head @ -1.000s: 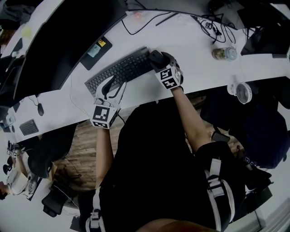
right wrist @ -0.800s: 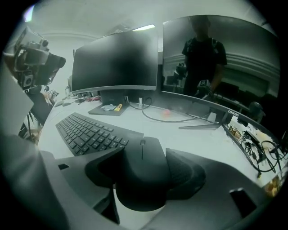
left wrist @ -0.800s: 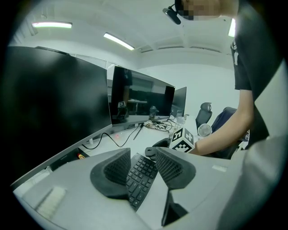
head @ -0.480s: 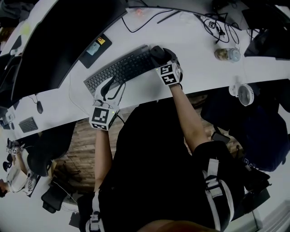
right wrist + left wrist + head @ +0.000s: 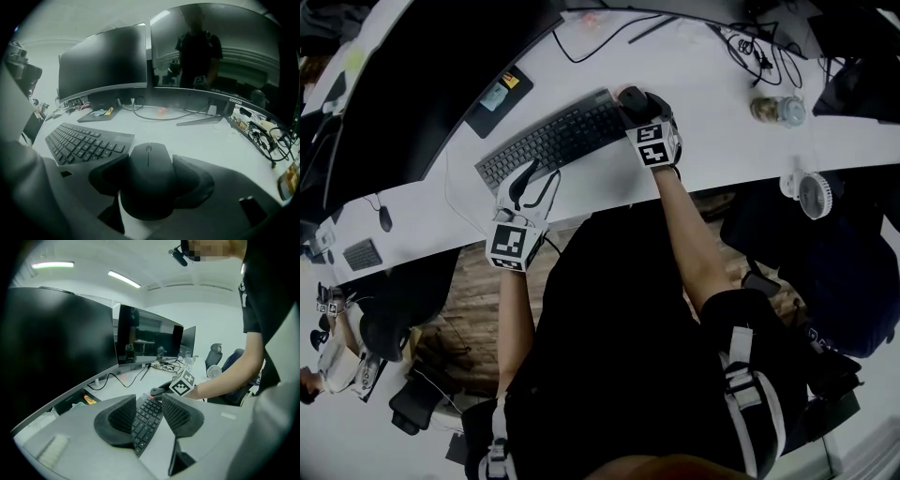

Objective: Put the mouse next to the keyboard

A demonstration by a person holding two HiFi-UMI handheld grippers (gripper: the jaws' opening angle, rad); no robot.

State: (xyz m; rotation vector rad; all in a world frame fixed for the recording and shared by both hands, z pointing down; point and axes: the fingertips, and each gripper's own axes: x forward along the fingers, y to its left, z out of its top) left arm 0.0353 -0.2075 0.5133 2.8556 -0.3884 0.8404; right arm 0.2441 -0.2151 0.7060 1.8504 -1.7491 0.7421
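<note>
The right gripper [image 5: 639,111] is clenched on the mouse [image 5: 148,164]. Its 2 jaws stand wide apart because the mouse is a broad thing, and the pads press on the left and right flanks of it, with the wheel pointing away from the person. This side grip keeps the mouse level and straight, so it can be put down without turning.

The mouse is at the right end of the keyboard [image 5: 548,139], just beside its corner, over the white desk [image 5: 703,112]. In the right gripper view there is only a narrow strip of desk between the mouse and the edge of the keyboard. Whether the bottom of the mouse already touches the desk, I cannot tell from these views.

The left gripper [image 5: 149,414] is released: its 2 jaws are apart and nothing is between them, only the keys of the keyboard are seen further behind. It hangs at the near left side of the keyboard, well apart from the mouse, I think only to be out of the way.

In my judgement the task is almost done. What remains is to lower the mouse if it is not down, open the jaws, and draw the gripper back without pushing the mouse against the keyboard.
</note>
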